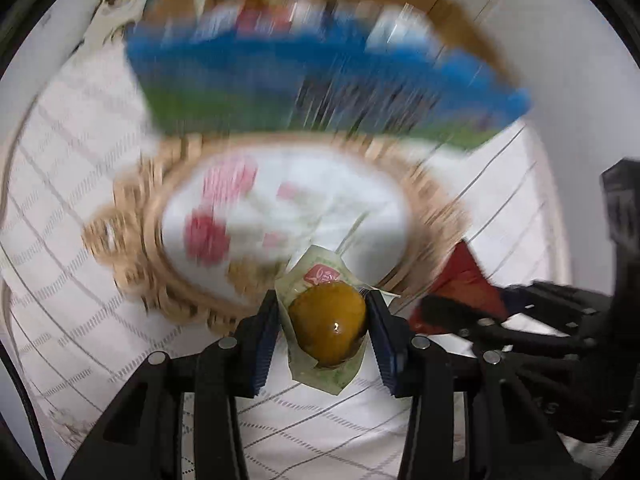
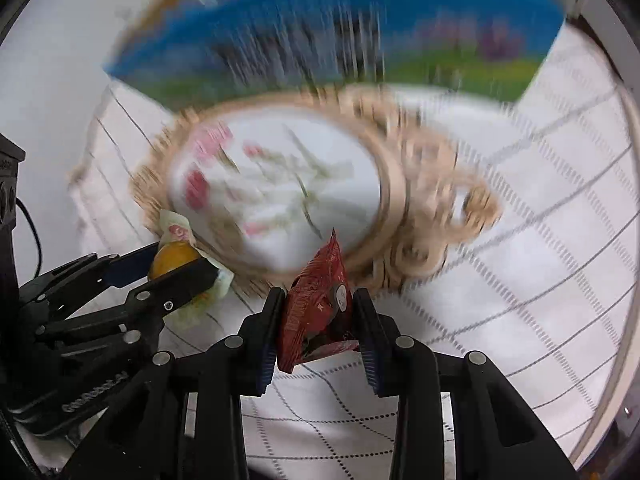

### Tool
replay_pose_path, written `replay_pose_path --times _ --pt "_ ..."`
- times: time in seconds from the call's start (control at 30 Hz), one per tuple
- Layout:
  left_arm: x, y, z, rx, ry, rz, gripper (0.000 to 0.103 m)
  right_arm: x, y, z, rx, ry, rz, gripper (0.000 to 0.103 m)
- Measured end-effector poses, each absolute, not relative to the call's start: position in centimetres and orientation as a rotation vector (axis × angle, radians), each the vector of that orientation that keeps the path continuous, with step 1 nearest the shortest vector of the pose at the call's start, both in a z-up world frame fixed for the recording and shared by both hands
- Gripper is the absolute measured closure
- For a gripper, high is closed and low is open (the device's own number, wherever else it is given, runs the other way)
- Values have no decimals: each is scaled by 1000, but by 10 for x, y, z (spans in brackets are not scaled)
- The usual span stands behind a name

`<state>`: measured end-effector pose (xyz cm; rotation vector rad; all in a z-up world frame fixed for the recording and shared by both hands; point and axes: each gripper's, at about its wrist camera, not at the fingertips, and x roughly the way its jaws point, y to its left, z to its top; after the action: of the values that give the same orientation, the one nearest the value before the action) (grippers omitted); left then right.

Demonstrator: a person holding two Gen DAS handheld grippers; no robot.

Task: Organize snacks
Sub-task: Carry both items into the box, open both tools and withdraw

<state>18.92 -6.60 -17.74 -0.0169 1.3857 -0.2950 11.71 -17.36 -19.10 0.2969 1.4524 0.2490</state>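
The left gripper (image 1: 322, 322) is clenched on a wrapped yellow-brown snack (image 1: 327, 322), its 2 blue-padded fingers (image 1: 264, 340) pressing the round, glossy piece from either side. The pale green wrapper sticks out past the fingertips at the far end and hangs below them at the near end. In the right wrist view the same gripper (image 2: 176, 266) comes in from the left, with the yellow snack (image 2: 172, 260) held just at the near left edge of the basket.

The right gripper (image 2: 318, 316) grips a crumpled red snack packet (image 2: 316, 312) between its pads (image 2: 370, 344), the packet standing upright with its pointed top toward the basket. From the left wrist view this packet (image 1: 464, 280) shows to the right, with the black fingers of the right gripper (image 1: 452, 312) closed around it.

Just beyond both grippers sits a woven basket (image 2: 416, 256) with a loop handle on its right side and a white liner printed with pink flowers; motion blur smears its detail. Behind it, farther off, lies a large blue and green box (image 1: 280, 80), also blurred. Everything rests on a white cloth with a thin grey grid (image 2: 520, 280), covering the counter.
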Motion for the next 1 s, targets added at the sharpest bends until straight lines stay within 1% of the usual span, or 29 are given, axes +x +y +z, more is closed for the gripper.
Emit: replay_pose_path --times 0.13,0.2,0.3,0.37,0.43,0.53,0.7,0.87,0.93,0.97,1.0 --pt "229 -77 -116 -38 1276 -342 63 143 -195 -126 329 1315 254 66" --pt "247 -77 -94 -35 1241 -339 63 163 -209 -96 329 1248 241 66" --pt "277 -80 -83 -34 1221 -322 63 200 -223 -62 324 1191 205 66" --pt "296 -78 -89 -27 1230 -302 63 223 -229 -53 331 1178 190 66" --pt "311 -77 -97 -31 1263 -277 63 242 -232 -52 345 1181 191 66" --pt "338 -72 -128 -47 1358 -236 63 267 -228 -60 347 1215 201 66" --pt "360 -64 -164 -50 1483 -176 63 297 -209 -100 360 1328 227 66" --pt "371 -60 -185 -59 1534 -152 62 306 -198 -139 365 1415 230 65" --pt "372 -59 -188 -61 1539 -145 62 309 -197 -147 363 1447 227 57" --pt "372 -60 -187 -58 1544 -140 62 310 -198 -149 356 1457 219 42" --pt "372 -60 -188 -57 1550 -138 59 310 -199 -149 343 1458 203 24"
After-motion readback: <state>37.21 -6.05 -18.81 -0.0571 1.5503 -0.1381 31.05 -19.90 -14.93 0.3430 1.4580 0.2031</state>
